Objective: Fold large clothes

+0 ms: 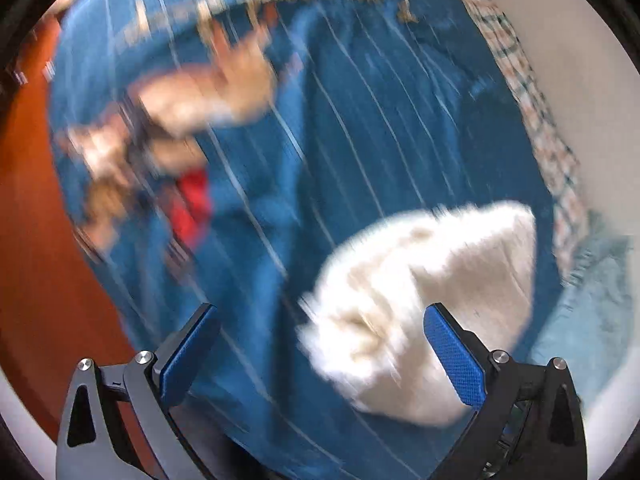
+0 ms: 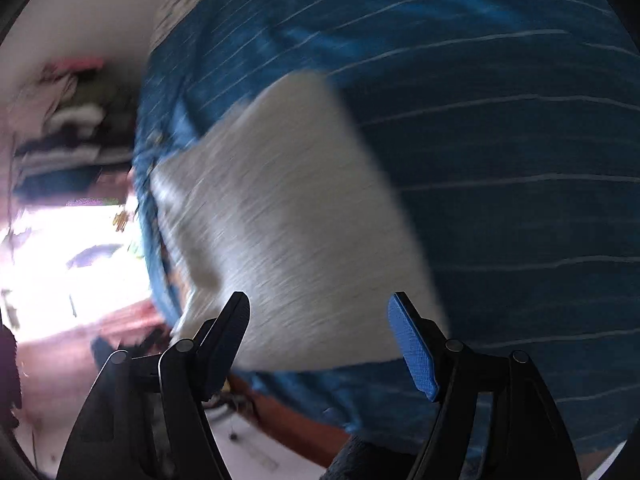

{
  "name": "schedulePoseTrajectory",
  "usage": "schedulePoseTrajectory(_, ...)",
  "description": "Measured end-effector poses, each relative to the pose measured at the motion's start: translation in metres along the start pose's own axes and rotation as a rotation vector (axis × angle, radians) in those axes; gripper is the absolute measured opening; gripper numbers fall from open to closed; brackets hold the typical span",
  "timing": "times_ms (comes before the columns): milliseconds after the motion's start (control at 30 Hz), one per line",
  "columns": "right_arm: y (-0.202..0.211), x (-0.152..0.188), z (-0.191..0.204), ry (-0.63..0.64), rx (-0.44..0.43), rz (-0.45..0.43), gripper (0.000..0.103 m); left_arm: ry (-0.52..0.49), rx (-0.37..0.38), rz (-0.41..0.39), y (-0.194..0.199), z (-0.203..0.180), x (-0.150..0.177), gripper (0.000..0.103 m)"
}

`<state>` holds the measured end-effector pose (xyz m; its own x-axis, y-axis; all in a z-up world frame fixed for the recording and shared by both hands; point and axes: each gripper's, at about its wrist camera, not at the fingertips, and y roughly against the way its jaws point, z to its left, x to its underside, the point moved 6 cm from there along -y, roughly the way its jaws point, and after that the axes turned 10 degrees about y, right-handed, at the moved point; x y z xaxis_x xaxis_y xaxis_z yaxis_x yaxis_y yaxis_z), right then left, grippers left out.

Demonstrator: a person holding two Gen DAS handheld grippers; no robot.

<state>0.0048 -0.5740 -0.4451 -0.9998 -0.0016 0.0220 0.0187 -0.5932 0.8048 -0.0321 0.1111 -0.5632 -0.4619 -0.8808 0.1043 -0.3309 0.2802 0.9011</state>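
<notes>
Both frames are motion-blurred, so detail is soft.

Left gripper (image 1: 320,344): jaws stand wide apart, nothing pinched. The folded white knit garment (image 1: 424,312) lies ahead of it and toward its right finger (image 1: 452,356); from this view I can't tell if that pad touches the cloth. Left finger sits over bare bedspread only. Further ahead and off to its left, a blurred hand (image 1: 208,88) and something red (image 1: 194,200), too smeared to identify.

Right gripper (image 2: 320,340): jaws also spread, pads clear of fabric, no grip. The same white garment (image 2: 288,216) lies directly ahead, running from between the fingertips out in front, flat on the blue white-striped bedspread (image 2: 500,160). A blurred clutter of clothes (image 2: 68,120) sits off to its left, beyond the bed edge.

Judgement: the garment looks folded to a compact block, neither gripper is holding it.

Risks from here:
- the left gripper's right finger snags the top layer on a fast sweep and drags the fold open
- a pinch lands too deep, grabs bedspread with the garment
- a pinch catches one layer only, the stack peels apart on lift
- the garment sits near the bed edge on the right gripper's left side; a push that way could slide it off
</notes>
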Motion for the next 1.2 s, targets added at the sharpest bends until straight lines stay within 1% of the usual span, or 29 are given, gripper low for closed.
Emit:
schedulePoseTrajectory(33,0.003,0.001,-0.009,-0.025,0.008,-0.009,0.074,0.001,0.002,0.022,-0.007,-0.004,0.012,0.103)
schedulePoseTrajectory(67,0.002,-0.002,-0.011,-0.033,0.007,-0.012,0.074,-0.002,0.020,0.069,-0.027,-0.011,0.025,0.103)
schedulePoseTrajectory(133,0.003,0.000,-0.018,-0.042,0.020,-0.012,0.074,0.005,0.025,0.102,-0.051,-0.027,0.039,0.103)
schedulePoseTrajectory(167,0.002,0.001,-0.019,-0.046,0.023,-0.009,0.074,0.006,0.044,0.110,-0.056,-0.034,0.038,0.102)
schedulePoseTrajectory(200,0.001,0.006,-0.020,-0.045,0.024,0.001,0.074,0.004,0.038,0.102,-0.068,-0.041,0.038,0.093)
schedulePoseTrajectory(233,0.000,0.012,-0.021,-0.036,0.023,0.006,0.074,0.007,0.024,0.071,-0.077,-0.050,0.034,0.082)
schedulePoseTrajectory(267,0.001,0.018,-0.020,-0.018,0.022,0.008,0.074,0.011,0.043,0.044,-0.077,-0.059,0.029,0.051)
schedulePoseTrajectory(300,0.003,0.026,-0.021,-0.005,0.026,0.007,0.074,0.007,0.015,0.029,-0.076,-0.066,0.025,0.039)
schedulePoseTrajectory(333,-0.001,0.033,-0.016,0.013,0.030,0.009,0.074,0.008,-0.001,0.016,-0.070,-0.070,0.020,0.033)
schedulePoseTrajectory(367,-0.004,0.044,-0.014,0.032,0.031,0.022,0.074,0.014,0.002,-0.004,-0.061,-0.073,0.016,0.020)
schedulePoseTrajectory(400,-0.012,0.058,-0.011,0.043,0.023,0.048,0.074,0.019,0.017,-0.016,-0.051,-0.076,0.014,0.016)
schedulePoseTrajectory(433,-0.024,0.071,-0.009,0.043,0.003,0.075,0.072,0.014,0.034,-0.027,-0.041,-0.079,0.013,0.016)
schedulePoseTrajectory(467,-0.031,0.078,-0.009,0.036,-0.007,0.084,0.069,0.001,0.041,-0.038,-0.033,-0.080,0.014,0.015)
schedulePoseTrajectory(533,-0.060,0.096,-0.010,-0.011,-0.043,0.093,0.046,-0.012,0.046,-0.048,-0.020,-0.083,0.017,0.014)
schedulePoseTrajectory(633,-0.102,0.107,-0.019,-0.083,-0.043,0.080,0.042,-0.001,0.066,-0.049,0.001,-0.084,0.024,0.014)
schedulePoseTrajectory(700,-0.115,0.109,-0.026,-0.115,-0.037,0.050,0.041,0.009,0.059,-0.057,0.012,-0.078,0.030,0.014)
schedulePoseTrajectory(767,-0.120,0.108,-0.031,-0.138,-0.042,0.035,0.040,0.014,0.041,-0.053,0.014,-0.063,0.042,0.014)
schedulePoseTrajectory(800,-0.120,0.106,-0.032,-0.139,-0.045,0.037,0.039,0.018,0.029,-0.052,0.007,-0.055,0.047,0.014)
schedulePoseTrajectory(833,-0.119,0.106,-0.032,-0.130,-0.044,0.042,0.035,0.024,0.009,-0.046,0.000,-0.044,0.051,0.014)
schedulePoseTrajectory(867,-0.118,0.106,-0.033,-0.123,-0.038,0.051,0.034,0.029,-0.019,-0.039,-0.021,-0.029,0.055,0.014)
schedulePoseTrajectory(900,-0.117,0.107,-0.033,-0.106,-0.029,0.067,0.031,0.033,-0.037,-0.034,-0.036,-0.025,0.054,0.014)
schedulePoseTrajectory(967,-0.116,0.108,-0.032,-0.077,-0.008,0.105,0.031,0.009,-0.066,-0.026,-0.054,-0.012,0.049,0.016)
schedulePoseTrajectory(1000,-0.114,0.110,-0.033,-0.072,-0.001,0.138,0.031,0.007,-0.067,-0.016,-0.058,-0.010,0.046,0.019)
schedulePoseTrajectory(1033,-0.111,0.111,-0.033,-0.074,0.002,0.158,0.033,0.006,-0.066,0.003,-0.058,-0.010,0.043,0.020)
schedulePoseTrajectory(1067,-0.106,0.112,-0.035,-0.075,0.016,0.182,0.035,0.012,-0.049,0.027,-0.056,-0.010,0.040,0.021)
schedulePoseTrajectory(1100,-0.096,0.113,-0.039,-0.079,0.038,0.209,0.045,0.020,-0.028,0.047,-0.052,-0.011,0.038,0.023)
schedulePoseTrajectory(1133,-0.089,0.114,-0.042,-0.086,0.040,0.210,0.058,0.029,-0.011,0.068,-0.043,-0.011,0.035,0.026)
schedulePoseTrajectory(1167,-0.076,0.112,-0.047,-0.090,0.058,0.198,0.063,0.021,-0.023,0.071,-0.033,-0.009,0.034,0.033)
schedulePoseTrajectory(1200,-0.059,0.110,-0.052,-0.084,0.092,0.170,0.068,0.003,-0.037,0.054,-0.022,-0.009,0.033,0.036)
